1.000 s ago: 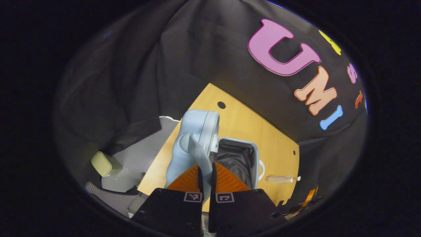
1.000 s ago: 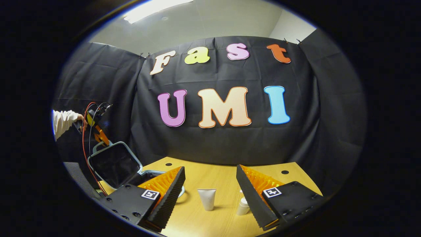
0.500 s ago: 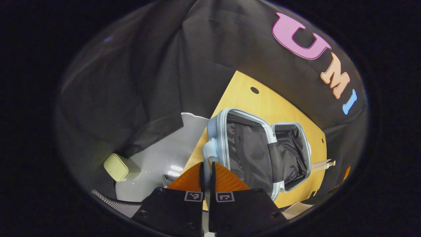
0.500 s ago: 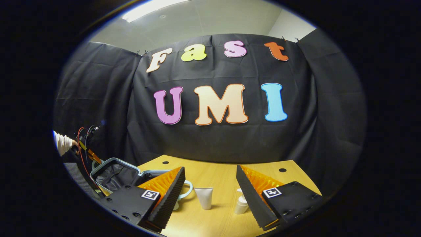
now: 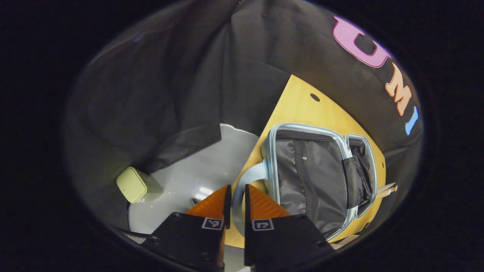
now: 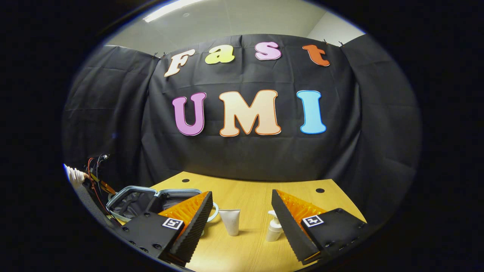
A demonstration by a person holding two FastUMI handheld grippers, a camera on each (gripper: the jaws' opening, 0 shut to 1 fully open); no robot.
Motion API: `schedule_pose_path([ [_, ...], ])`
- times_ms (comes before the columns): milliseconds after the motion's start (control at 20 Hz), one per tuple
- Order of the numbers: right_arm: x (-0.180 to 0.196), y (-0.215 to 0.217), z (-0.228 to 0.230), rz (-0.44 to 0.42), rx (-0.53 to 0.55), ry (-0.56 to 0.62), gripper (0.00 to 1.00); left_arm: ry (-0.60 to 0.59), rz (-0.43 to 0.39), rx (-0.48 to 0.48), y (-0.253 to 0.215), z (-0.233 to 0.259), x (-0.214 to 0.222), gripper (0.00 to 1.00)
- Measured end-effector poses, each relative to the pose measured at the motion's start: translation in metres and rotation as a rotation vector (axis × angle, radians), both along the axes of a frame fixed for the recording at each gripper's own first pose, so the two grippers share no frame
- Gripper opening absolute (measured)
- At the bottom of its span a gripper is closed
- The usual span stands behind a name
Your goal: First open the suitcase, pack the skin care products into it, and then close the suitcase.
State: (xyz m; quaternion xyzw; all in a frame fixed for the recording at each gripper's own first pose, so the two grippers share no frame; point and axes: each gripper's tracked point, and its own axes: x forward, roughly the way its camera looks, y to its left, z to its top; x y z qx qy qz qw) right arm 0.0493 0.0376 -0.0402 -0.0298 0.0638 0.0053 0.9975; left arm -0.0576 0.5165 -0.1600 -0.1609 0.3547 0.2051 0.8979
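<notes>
The light blue suitcase point(image 5: 314, 170) lies open on the wooden table point(image 5: 302, 109), its dark mesh lining facing up. Its pale blue handle point(image 5: 247, 177) loops off the lid's near edge and runs between my left gripper point(image 5: 237, 200) fingers, which press on it. In the right gripper view the open suitcase point(image 6: 130, 200) sits at the far left, with a hand and white sleeve point(image 6: 74, 176) behind it. My right gripper point(image 6: 240, 223) hangs open over the table. A white tube point(image 6: 230, 221) stands between its fingers, apart from both. A white pump bottle point(image 6: 274, 226) stands close beside the right finger.
A pale green box point(image 5: 132, 184) sits on the grey floor point(image 5: 196, 177) left of the table edge. Small holes point(image 6: 320, 190) mark the tabletop near the black cloth wall. A pale tube point(image 5: 385, 190) shows past the suitcase's far side.
The suitcase lid has swung from upright down to lying flat open, my left gripper lowering with the handle in it. My right gripper stayed open and drifted only slightly.
</notes>
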Motion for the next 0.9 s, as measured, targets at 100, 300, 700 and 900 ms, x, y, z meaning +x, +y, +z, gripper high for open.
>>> schedule_pose_path([
  [100, -0.001, -0.002, -0.002, 0.001, -0.002, 0.003, 0.96, -0.046, 0.018, 0.073, 0.005, 0.021, 0.003, 0.55],
  [300, 0.002, -0.013, -0.006, -0.012, 0.011, 0.003, 0.98, -0.165, -0.009, 0.259, -0.023, 0.092, 0.012, 0.96],
  [700, 0.006, -0.048, -0.015, -0.058, 0.028, 0.011, 0.98, -0.546, -0.291, 0.402, -0.243, 0.202, 0.08, 0.95],
  [900, 0.005, -0.06, -0.02, -0.077, 0.021, 0.021, 0.98, -0.704, -0.538, 0.347, -0.391, 0.208, 0.117, 0.94],
])
